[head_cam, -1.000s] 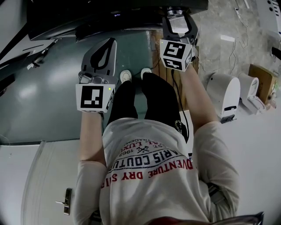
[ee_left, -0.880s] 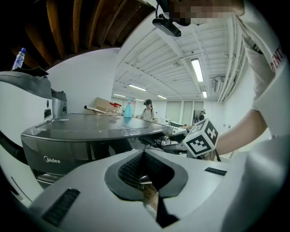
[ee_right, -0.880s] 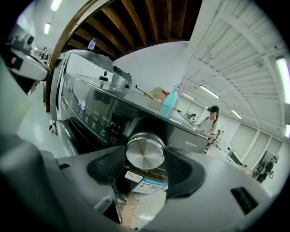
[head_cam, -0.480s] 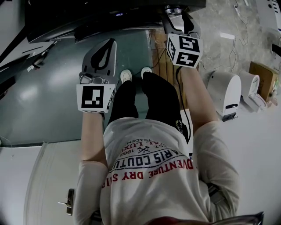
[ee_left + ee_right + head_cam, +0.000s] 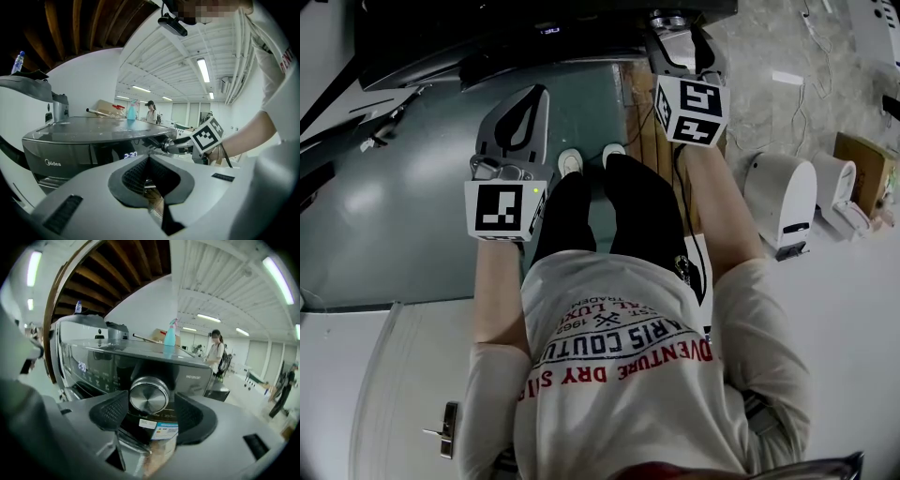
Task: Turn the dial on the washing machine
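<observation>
The dark grey washing machine (image 5: 487, 42) (image 5: 140, 359) stands in front of me, its display (image 5: 82, 365) lit. Its chrome dial (image 5: 149, 395) sits between the two black pads (image 5: 110, 411) of my right gripper (image 5: 150, 409), which flank it closely on both sides. In the head view that right gripper (image 5: 675, 26) reaches the panel's right end at the dial (image 5: 671, 19). The left gripper view shows the same grip on the dial (image 5: 168, 145). My left gripper (image 5: 534, 92) (image 5: 149, 161) hangs lower, away from the machine, jaws together with nothing in them.
A blue spray bottle (image 5: 169, 337) and a box rest on the machine's top. White appliances (image 5: 780, 202) and a cardboard box (image 5: 855, 173) stand on the floor to the right. A person (image 5: 216, 355) stands in the far background. The holder's legs and shoes (image 5: 570, 161) are below.
The right gripper's marker cube has shifted slightly right and rolled about its axis at the dial. The left gripper has stayed put.
</observation>
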The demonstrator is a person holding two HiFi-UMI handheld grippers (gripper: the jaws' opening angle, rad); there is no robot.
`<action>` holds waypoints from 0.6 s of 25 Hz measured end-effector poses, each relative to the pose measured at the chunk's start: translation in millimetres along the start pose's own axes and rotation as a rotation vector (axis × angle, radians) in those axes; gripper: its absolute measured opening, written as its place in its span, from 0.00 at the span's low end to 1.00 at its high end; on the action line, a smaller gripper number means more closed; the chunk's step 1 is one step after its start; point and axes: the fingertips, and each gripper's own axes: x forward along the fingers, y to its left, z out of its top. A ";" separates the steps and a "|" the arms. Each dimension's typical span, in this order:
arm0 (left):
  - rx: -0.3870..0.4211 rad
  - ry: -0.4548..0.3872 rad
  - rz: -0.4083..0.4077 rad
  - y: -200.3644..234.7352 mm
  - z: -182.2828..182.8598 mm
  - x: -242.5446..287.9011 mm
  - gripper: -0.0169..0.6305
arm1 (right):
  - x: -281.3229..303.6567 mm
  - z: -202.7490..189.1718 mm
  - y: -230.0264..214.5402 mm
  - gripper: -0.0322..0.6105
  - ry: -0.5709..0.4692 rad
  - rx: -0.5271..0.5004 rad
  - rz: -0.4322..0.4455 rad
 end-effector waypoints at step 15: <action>-0.013 0.013 0.015 -3.6 -6.0 1.2 0.05 | 1.4 -0.2 19.8 0.54 -0.039 -0.599 -0.093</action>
